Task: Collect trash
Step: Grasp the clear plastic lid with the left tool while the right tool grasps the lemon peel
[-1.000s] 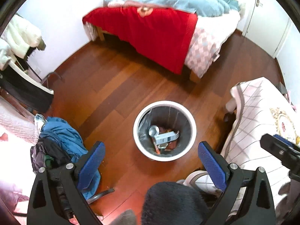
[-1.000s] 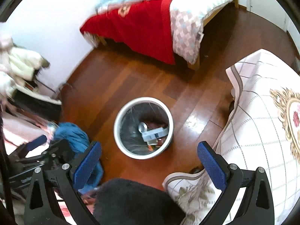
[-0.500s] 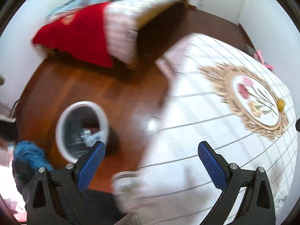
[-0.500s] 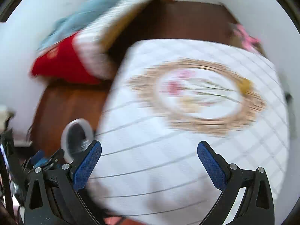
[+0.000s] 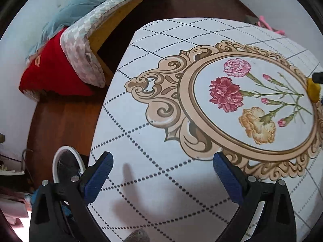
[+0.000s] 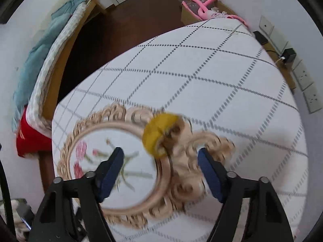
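A crumpled yellow scrap of trash [image 6: 159, 135] lies on the cloth-covered bench [image 6: 201, 76], on the ornate beige frame print beside the flower picture. A white-rimmed trash bin [image 5: 57, 166] stands on the wooden floor, off the bench's near left edge.

The crumpled yellow scrap of trash [image 6: 159, 135] on the white checked tablecloth [image 6: 212, 84] is smeared by motion blur in the right wrist view, its material impossible to tell, and the left wrist view cuts it at the right edge [image 5: 314, 91]. The white-rimmed round waste bin [image 5: 57, 161] shows only a sliver behind the cloth's edge and the left gripper's blue-padded finger [image 5: 99, 178]. Its contents are hidden.
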{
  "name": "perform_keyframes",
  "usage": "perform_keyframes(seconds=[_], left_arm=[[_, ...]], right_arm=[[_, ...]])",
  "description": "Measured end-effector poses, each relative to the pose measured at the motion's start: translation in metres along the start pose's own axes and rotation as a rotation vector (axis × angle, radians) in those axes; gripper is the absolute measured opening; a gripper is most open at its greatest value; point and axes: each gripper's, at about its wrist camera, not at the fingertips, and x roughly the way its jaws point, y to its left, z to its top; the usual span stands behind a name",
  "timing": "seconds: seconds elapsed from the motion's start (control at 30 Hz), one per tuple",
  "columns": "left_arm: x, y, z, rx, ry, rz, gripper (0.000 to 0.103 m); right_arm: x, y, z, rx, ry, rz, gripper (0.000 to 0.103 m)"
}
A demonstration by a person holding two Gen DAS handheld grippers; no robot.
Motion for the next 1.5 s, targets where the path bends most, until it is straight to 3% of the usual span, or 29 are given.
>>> perform_keyframes(seconds=[0.1,0.13,0.2,0.33,0.47,0.57,0.73,0.83,1.0,1.07,1.1,1.13,1.2,1.23,1.3,1.37,1.43,1.5], left_arm=[[0.002,-0.003,-0.001,0.009,-0.012,0.022,0.103],[0.003,-0.003,-0.001,0.012,-0.013,0.027,0.103],[0.0,-0.006,-0.003,0.025,-0.02,0.049,0.103],[-0.014,-0.009,-0.016,0.048,-0.035,0.054,0.103],[-0.027,-0.011,-0.036,0.106,-0.039,0.04,0.103],[-0.046,-0.017,-0.061,0.158,-0.048,-0.009,0.103],[-0.083,-0.036,-0.106,0.213,-0.025,-0.191,0.103],[-0.099,-0.058,-0.126,0.252,-0.018,-0.259,0.101],[-0.108,-0.11,-0.15,0.364,0.013,-0.378,0.1],[-0.105,-0.128,-0.153,0.385,0.015,-0.382,0.1],[-0.102,-0.138,-0.154,0.397,0.013,-0.38,0.092],[-0.099,-0.144,-0.154,0.405,0.013,-0.362,0.066],[-0.096,-0.147,-0.149,0.391,0.018,-0.371,0.042],[-0.097,-0.145,-0.146,0.373,0.011,-0.361,0.037],[-0.1,-0.14,-0.137,0.35,-0.014,-0.321,0.037],[-0.1,-0.13,-0.121,0.306,-0.05,-0.253,0.037],[-0.093,-0.115,-0.097,0.251,-0.074,-0.193,0.037],[-0.086,-0.1,-0.076,0.202,-0.089,-0.15,0.037]], right_arm=[[0.015,0.004,0.012,0.008,-0.005,-0.014,0.058],[0.016,0.006,0.013,-0.001,-0.023,-0.014,0.04],[0.023,0.014,0.016,-0.051,-0.024,-0.018,0.024],[0.011,0.019,-0.004,-0.106,-0.046,-0.016,0.012],[-0.023,0.008,-0.047,-0.154,-0.066,0.012,0.012],[-0.056,-0.015,-0.098,-0.155,-0.059,0.051,0.011],[-0.094,-0.055,-0.179,-0.117,-0.067,0.061,0.011],[-0.109,-0.079,-0.216,-0.076,-0.076,0.06,0.011],[-0.115,-0.12,-0.251,0.022,-0.07,0.089,0.011],[-0.117,-0.132,-0.257,0.065,-0.068,0.104,0.011],[-0.117,-0.137,-0.259,0.079,-0.064,0.107,0.011],[-0.118,-0.144,-0.262,0.099,-0.061,0.112,0.011],[-0.12,-0.151,-0.264,0.105,-0.051,0.106,0.011],[-0.121,-0.153,-0.263,0.108,-0.051,0.1,0.012],[-0.123,-0.154,-0.26,0.104,-0.044,0.101,0.012],[-0.126,-0.152,-0.253,0.103,-0.049,0.087,0.02],[-0.126,-0.144,-0.238,0.095,-0.056,0.107,0.044],[-0.125,-0.13,-0.214,0.091,-0.075,0.136,0.049]])
